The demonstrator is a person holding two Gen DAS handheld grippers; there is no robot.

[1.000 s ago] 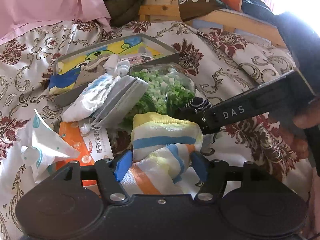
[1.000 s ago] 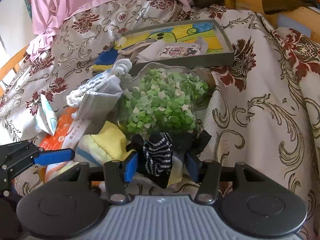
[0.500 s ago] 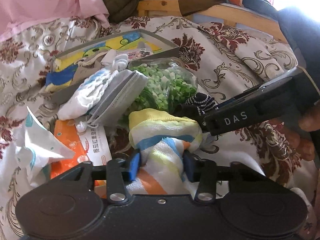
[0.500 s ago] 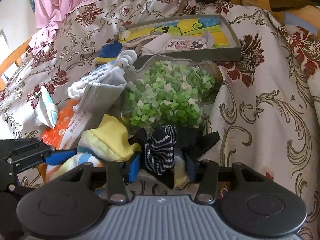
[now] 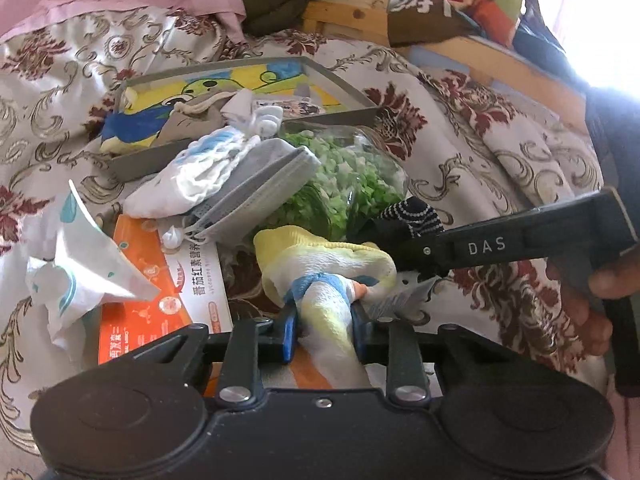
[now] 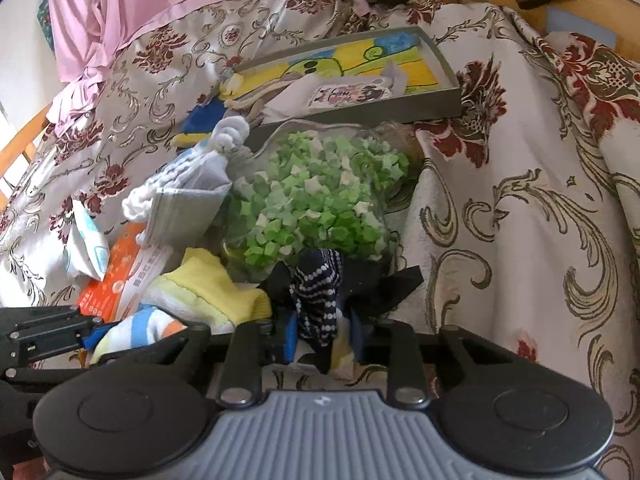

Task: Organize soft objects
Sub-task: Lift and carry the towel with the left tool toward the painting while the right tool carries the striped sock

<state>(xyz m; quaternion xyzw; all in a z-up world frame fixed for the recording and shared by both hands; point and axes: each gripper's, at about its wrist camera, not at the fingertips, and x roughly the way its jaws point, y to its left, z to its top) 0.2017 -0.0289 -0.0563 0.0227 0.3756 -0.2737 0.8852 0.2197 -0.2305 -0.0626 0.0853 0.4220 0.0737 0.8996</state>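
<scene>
At the bottom centre of the left wrist view, the left tool has closed tightly on a striped sock, yellow at the cuff with blue and orange bands. A second ago its blue pads stood wide apart on either side of the sock; now they pinch the fabric into a narrow neck. The sock lies on a floral bedspread, just in front of a clear bag of green paper stars.

At the bottom centre of the right wrist view, the right tool is clamped on a dark sock with white dotted stripes. Its grip looks unchanged over the last second, and the dark sock sits just beside the striped one, close to the bag.

Further up and left in the left view lie a grey folded face mask, a white crumpled cloth, an orange printed packet and a torn white wrapper. A grey tray with a colourful drawing inside sits in the upper middle.

With both tools now holding a sock, the grasping step appears finished. The likely next move is lifting the socks clear of the clutter, perhaps toward the tray, though the destination cannot be told.
</scene>
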